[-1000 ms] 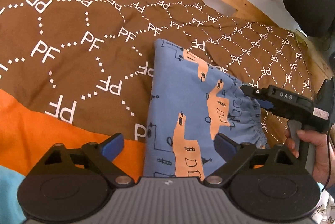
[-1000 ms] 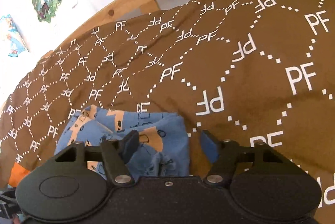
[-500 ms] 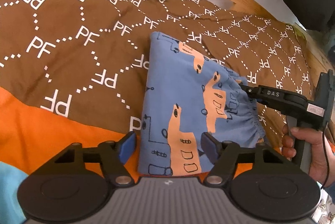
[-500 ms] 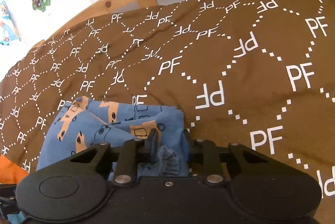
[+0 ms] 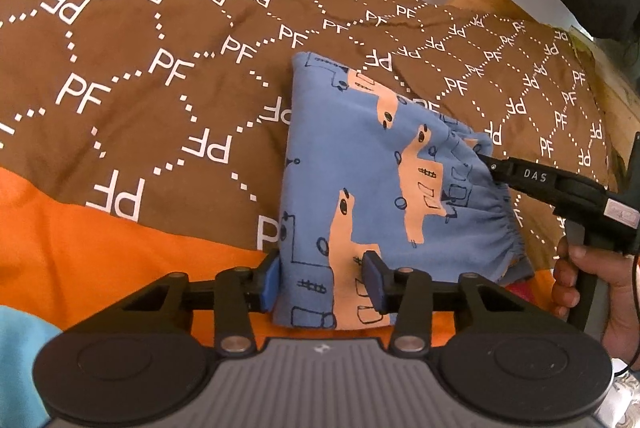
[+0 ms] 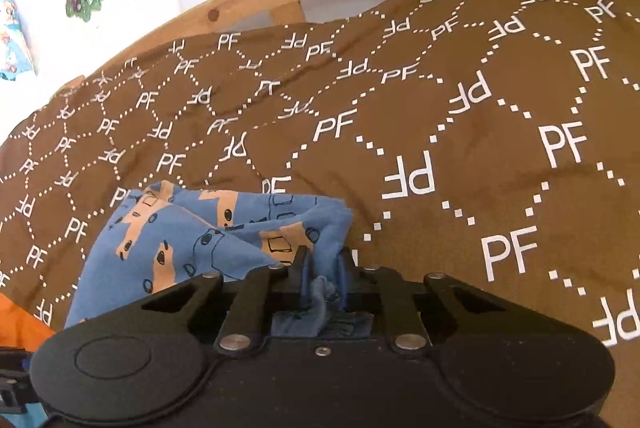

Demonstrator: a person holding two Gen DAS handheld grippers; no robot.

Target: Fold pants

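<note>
Pants (image 5: 372,188) pinched — R tongs (image 6: 323,278); L tongs (image 5: 324,280) half-closed.

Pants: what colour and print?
Blue pants with orange animal figures and dark outline drawings; clearest from the left wrist.

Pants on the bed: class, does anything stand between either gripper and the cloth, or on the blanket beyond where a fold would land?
Nothing visible does. The left gripper already straddles the near edge of the pants, and the right gripper is shut on their gathered edge. The brown blanket beyond shows only its print.
</note>
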